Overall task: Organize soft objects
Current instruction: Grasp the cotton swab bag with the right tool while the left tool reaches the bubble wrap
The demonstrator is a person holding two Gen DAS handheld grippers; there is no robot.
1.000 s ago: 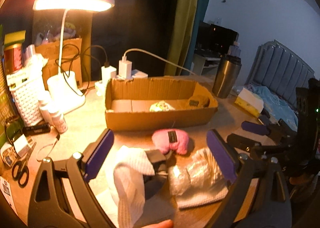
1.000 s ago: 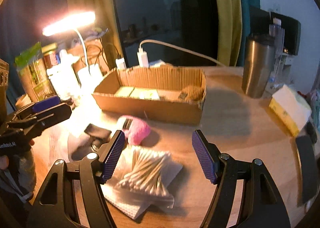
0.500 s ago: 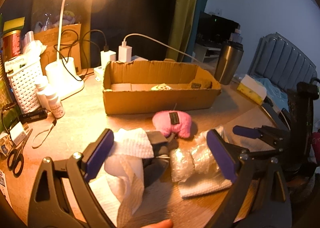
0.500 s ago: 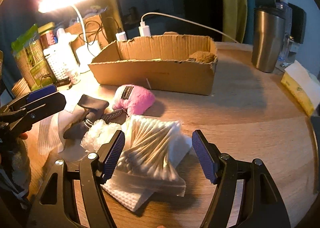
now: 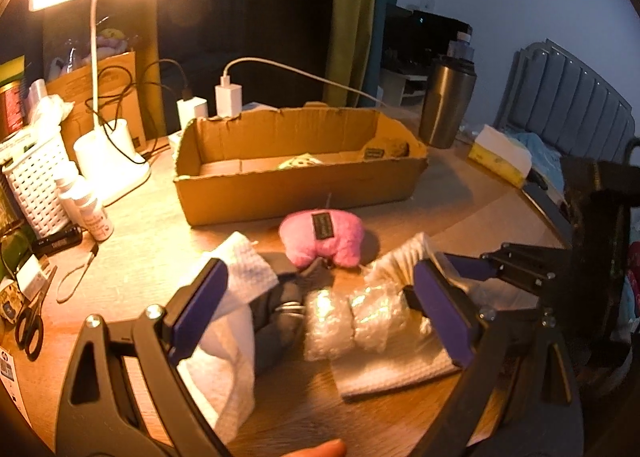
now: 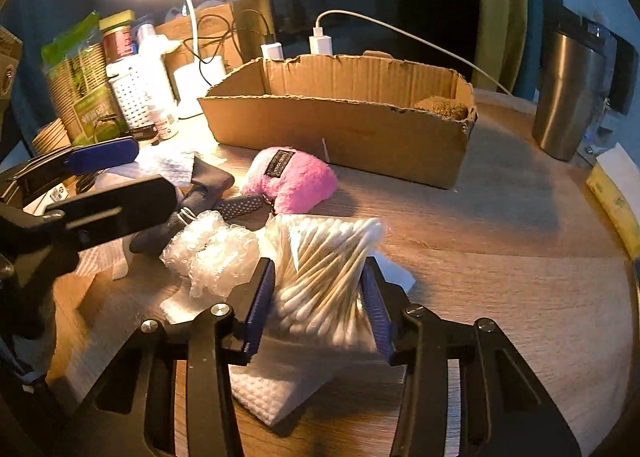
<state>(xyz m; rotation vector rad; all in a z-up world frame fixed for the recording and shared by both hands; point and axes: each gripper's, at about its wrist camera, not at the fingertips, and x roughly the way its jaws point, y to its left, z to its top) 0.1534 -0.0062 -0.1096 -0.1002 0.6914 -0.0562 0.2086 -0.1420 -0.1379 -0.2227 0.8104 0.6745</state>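
My right gripper (image 6: pixel 318 307) is shut on a clear bag of cotton swabs (image 6: pixel 324 265) that lies on a white cloth (image 6: pixel 280 385). My left gripper (image 5: pixel 320 317) is open over a dark sock (image 5: pixel 276 321) and a wad of bubble wrap (image 5: pixel 352 317); a white cloth (image 5: pixel 224 361) lies by its left finger. A pink plush (image 5: pixel 322 237) (image 6: pixel 292 181) lies in front of the cardboard box (image 5: pixel 300 181) (image 6: pixel 340 129), which holds a brown plush (image 5: pixel 384 149) and a pale round item (image 5: pixel 300 161).
A lit desk lamp (image 5: pixel 104 57), white basket (image 5: pixel 36 185), small bottles (image 5: pixel 92 213) and scissors (image 5: pixel 28 325) stand on the left. A steel tumbler (image 5: pixel 446 105) (image 6: pixel 564 97) and a tissue pack (image 5: pixel 500 153) are at the right.
My right gripper moved forward and closed on the cotton swab bag. My left gripper lowered closer to the sock and bubble wrap, still open.
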